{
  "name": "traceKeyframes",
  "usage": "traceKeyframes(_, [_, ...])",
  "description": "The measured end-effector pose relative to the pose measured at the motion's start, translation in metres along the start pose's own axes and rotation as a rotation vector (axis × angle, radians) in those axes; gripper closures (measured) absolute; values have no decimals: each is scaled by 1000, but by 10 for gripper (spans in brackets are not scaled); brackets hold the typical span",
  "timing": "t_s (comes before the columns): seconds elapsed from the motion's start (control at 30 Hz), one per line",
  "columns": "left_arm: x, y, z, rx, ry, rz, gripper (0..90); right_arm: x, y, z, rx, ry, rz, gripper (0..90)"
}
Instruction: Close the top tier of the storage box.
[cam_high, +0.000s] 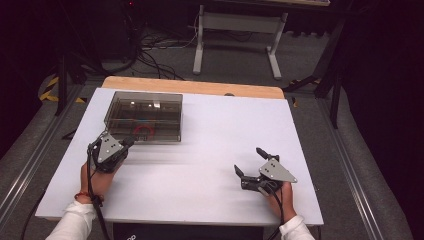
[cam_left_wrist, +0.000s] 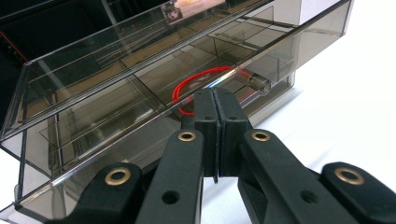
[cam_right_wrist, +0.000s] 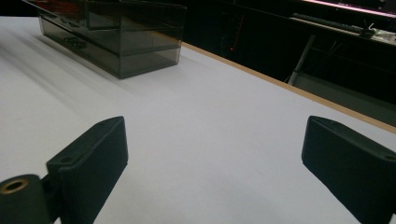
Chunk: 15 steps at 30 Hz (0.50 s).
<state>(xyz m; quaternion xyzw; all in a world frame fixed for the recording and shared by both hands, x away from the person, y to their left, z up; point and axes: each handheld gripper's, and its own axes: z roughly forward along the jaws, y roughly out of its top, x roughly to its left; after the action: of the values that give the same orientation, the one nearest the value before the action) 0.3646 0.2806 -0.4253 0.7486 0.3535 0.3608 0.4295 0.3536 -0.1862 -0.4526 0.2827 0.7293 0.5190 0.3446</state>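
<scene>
Closest to the person, at about five o'clock on the white desk (cam_high: 200, 175), the right tool (cam_high: 250, 162) hovers low with its jaws spread wide and nothing between them; in the right gripper view the two black pads stand well apart over bare desk top. At about eight o'clock the left tool (cam_high: 129, 142) is held in the left hand (cam_high: 97, 181), its jaws pressed together; in the left gripper view the fingertips (cam_left_wrist: 216, 109) meet at the near edge of the smoky clear box (cam_high: 145, 116), though whether they pinch anything I cannot tell. The box sits at about eleven o'clock, divided into compartments, with a red loop (cam_left_wrist: 198, 84) lying inside one near its front wall, just past the closed tips. Beyond the desk's wooden far edge, a white metal stand (cam_high: 240, 35) rests on the floor among cables.
</scene>
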Motion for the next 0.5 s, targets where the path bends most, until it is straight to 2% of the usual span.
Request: traceKeyframes(0.5, [1, 2, 1, -5, 4, 1, 893, 1, 1, -2, -13, -8, 1, 78])
